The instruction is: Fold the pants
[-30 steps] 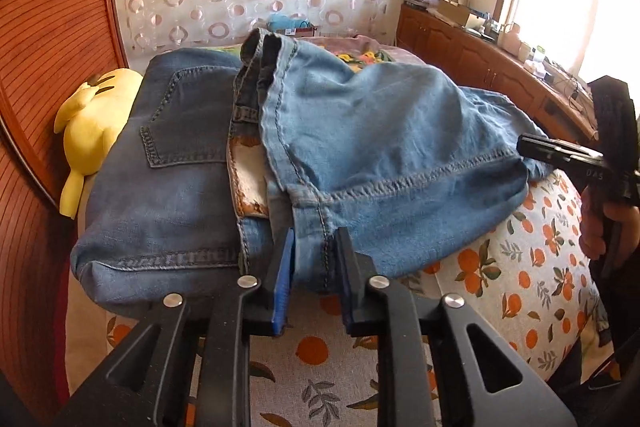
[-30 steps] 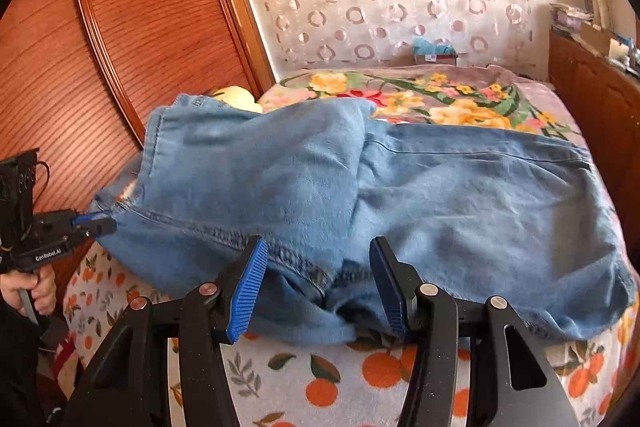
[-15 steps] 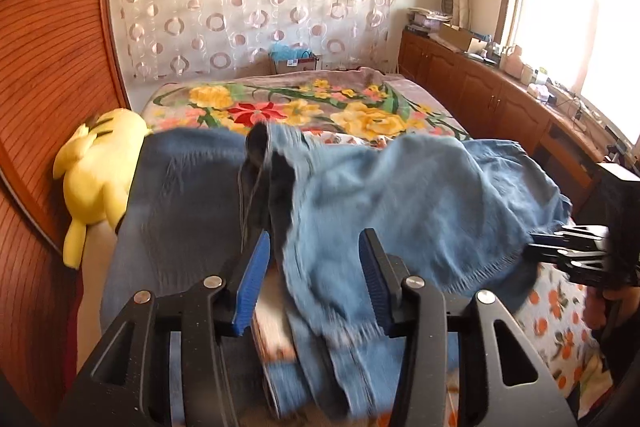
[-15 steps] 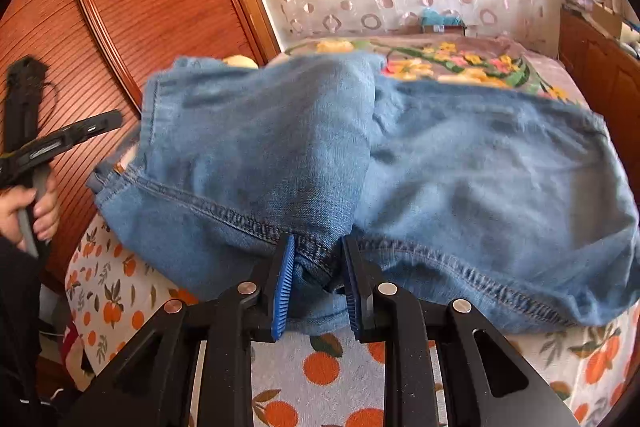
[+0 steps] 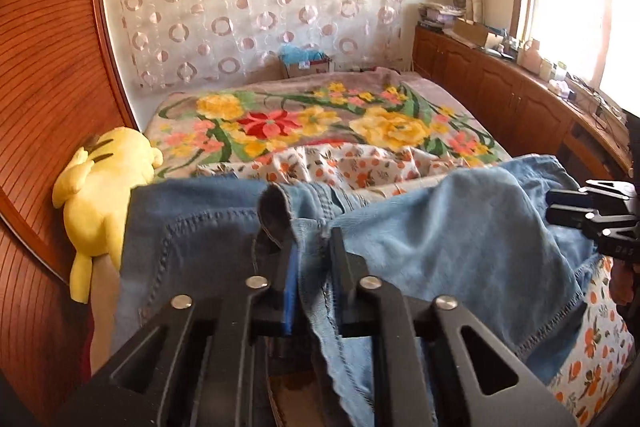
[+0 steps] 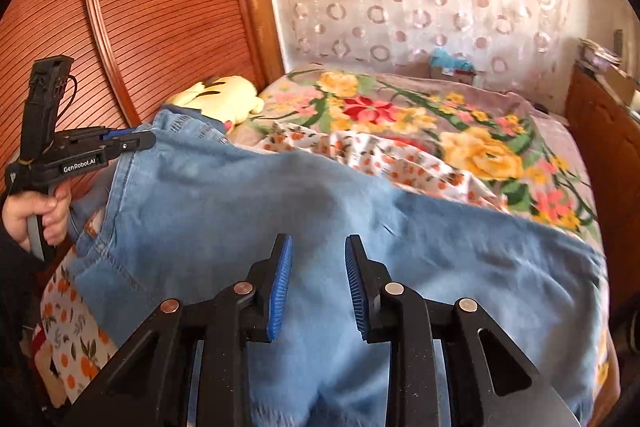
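Note:
Blue denim pants (image 5: pixel 452 243) lie bunched across the near end of the bed and fill the lower part of the right wrist view (image 6: pixel 312 227). My left gripper (image 5: pixel 314 247) is shut on a fold of the pants near the waistband, and denim hangs down between its fingers. It also shows at the left of the right wrist view (image 6: pixel 146 141), at the pants' edge. My right gripper (image 6: pixel 318 247) has its jaws apart over the pale denim, which passes between and under them. It also shows at the right edge of the left wrist view (image 5: pixel 560 207).
A yellow plush toy (image 5: pixel 104 187) lies at the bed's left side by the wooden headboard (image 5: pixel 44 95). An orange-print sheet (image 5: pixel 360 167) and a floral blanket (image 5: pixel 320 115) cover the bed. Wooden cabinets (image 5: pixel 500 99) run along the right wall under the window.
The left gripper opened, moved forward over the pants and shut on a fold near the waistband. The right gripper shut on the denim, then opened, and the pants were dragged toward me.

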A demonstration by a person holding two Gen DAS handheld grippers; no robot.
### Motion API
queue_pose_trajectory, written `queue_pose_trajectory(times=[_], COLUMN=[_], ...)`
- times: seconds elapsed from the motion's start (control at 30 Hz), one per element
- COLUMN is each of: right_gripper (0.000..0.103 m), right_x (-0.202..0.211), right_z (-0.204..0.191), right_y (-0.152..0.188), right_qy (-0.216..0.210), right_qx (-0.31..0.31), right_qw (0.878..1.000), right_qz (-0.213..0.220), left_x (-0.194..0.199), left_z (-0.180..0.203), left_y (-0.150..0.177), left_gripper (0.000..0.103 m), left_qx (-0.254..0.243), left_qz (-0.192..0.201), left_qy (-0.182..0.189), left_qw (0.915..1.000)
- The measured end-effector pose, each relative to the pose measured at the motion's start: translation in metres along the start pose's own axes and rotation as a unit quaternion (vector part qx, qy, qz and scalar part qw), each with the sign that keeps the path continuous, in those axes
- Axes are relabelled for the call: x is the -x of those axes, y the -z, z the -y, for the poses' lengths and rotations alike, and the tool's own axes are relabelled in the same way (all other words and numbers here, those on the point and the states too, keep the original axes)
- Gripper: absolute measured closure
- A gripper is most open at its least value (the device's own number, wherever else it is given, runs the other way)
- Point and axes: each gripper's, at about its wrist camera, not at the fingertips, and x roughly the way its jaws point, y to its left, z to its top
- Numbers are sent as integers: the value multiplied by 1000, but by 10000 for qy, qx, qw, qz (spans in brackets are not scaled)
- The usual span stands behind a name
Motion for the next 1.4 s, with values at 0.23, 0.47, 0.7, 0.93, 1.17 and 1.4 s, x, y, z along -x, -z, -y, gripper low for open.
queue_pose_trajectory(times=[0.23, 0.47, 0.7, 0.93, 1.17, 1.4], right_gripper=[75, 75, 75, 75, 75, 72], right_x=[-58, -44, -22, 30, 45, 41], right_z=[16, 27, 19, 5, -4, 7], right_y=[-7, -16, 12, 61, 91, 97], right_qy=[562, 403, 224, 148, 226, 73], right_qx=[-79, -357, -262, -263, -326, -556], right_qw=[9966, 9983, 9991, 9992, 9984, 9978], right_qz=[-590, -230, -257, -275, -397, -350], left_x=[-15, 2, 34, 33, 6, -42], left_z=[-15, -4, 18, 58, 93, 92], left_y=[-6, -3, 3, 2, -6, 20], left_gripper=[88, 79, 54, 54, 48, 46], left_qx=[138, 91, 169, -67, -330, -358], left_qz=[-139, -52, 240, 205, 293, -283], left_qy=[-206, -148, 426, 756, 959, 703], left_qw=[9996, 9998, 9987, 9969, 9944, 9965])
